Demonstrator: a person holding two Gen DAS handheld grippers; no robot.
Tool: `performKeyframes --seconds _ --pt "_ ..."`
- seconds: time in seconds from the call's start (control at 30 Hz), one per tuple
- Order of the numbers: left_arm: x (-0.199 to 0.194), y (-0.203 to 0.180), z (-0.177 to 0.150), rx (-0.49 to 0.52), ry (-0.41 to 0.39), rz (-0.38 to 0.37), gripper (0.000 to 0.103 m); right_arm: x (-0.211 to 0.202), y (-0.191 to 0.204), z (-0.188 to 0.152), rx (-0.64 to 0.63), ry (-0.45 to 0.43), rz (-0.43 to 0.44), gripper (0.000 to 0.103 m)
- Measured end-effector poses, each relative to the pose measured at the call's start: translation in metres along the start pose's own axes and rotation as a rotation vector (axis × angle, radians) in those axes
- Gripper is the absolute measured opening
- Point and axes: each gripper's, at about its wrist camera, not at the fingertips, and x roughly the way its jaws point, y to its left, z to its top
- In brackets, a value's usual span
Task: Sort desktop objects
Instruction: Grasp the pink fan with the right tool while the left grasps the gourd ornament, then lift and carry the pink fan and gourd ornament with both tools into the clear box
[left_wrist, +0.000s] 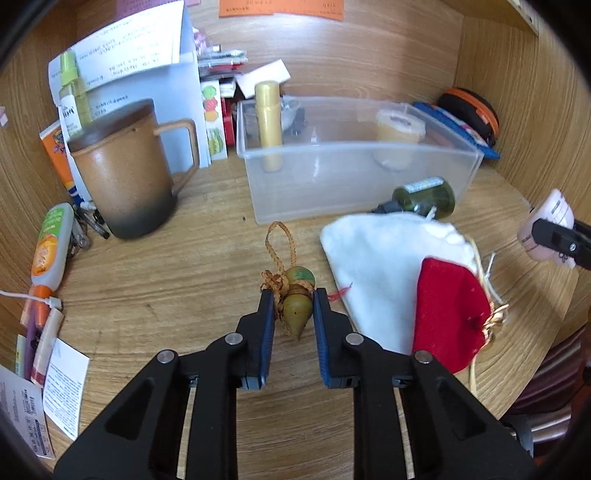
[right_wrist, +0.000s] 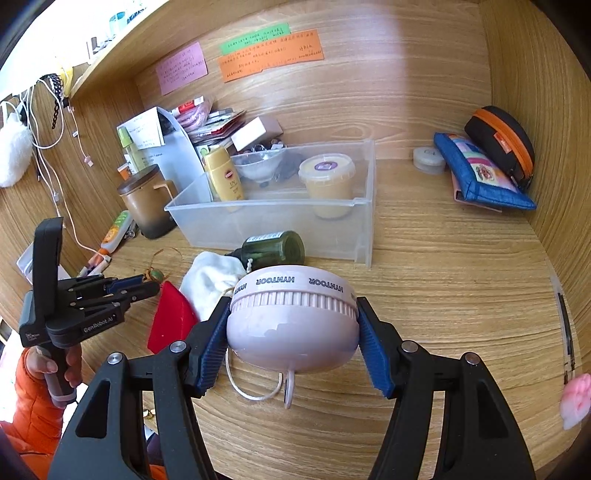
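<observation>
The left hand-held gripper (left_wrist: 294, 295) is clamping a small green gourd charm (left_wrist: 296, 304) lying mid-bench, beside the white pouch (left_wrist: 384, 266). The right hand-held gripper (right_wrist: 291, 325) is gripping a pink round device (right_wrist: 291, 321) before the clear bin (right_wrist: 273, 218), near the bench's front edge.

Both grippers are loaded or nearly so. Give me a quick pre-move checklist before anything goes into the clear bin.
1. Right gripper clamped on the pale pink round HYNTOOR device: ok.
2. Left gripper straddling the small olive-green gourd charm: ok.
3. Left pads touching the charm: cannot tell.
4. Free space in the clear plastic bin between the yellow sunscreen bottle and the lidded beige tub: ok.
5. Device's white cord free of snags: cannot tell.
</observation>
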Motion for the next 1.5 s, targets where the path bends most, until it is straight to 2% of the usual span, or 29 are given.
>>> performKeyframes --seconds 0.43,0.83,1.23,1.5 --pt "-0.036 0.004 0.033 0.008 -0.117 0.004 0.020 -0.011 0.005 0.031 -0.042 -0.044 -0.007 0.061" --pt "-0.050 0.011 0.062 0.039 -0.159 0.019 0.020 -0.011 0.013 0.073 -0.121 -0.089 -0.029 0.061" --pt "-0.038 0.021 0.106 0.026 -0.181 -0.036 0.020 0.026 0.021 0.118 -0.151 -0.069 0.007 0.061" --pt "-0.010 0.022 0.127 0.039 -0.148 -0.084 0.020 0.071 0.031 0.138 -0.171 -0.011 0.033 0.061"
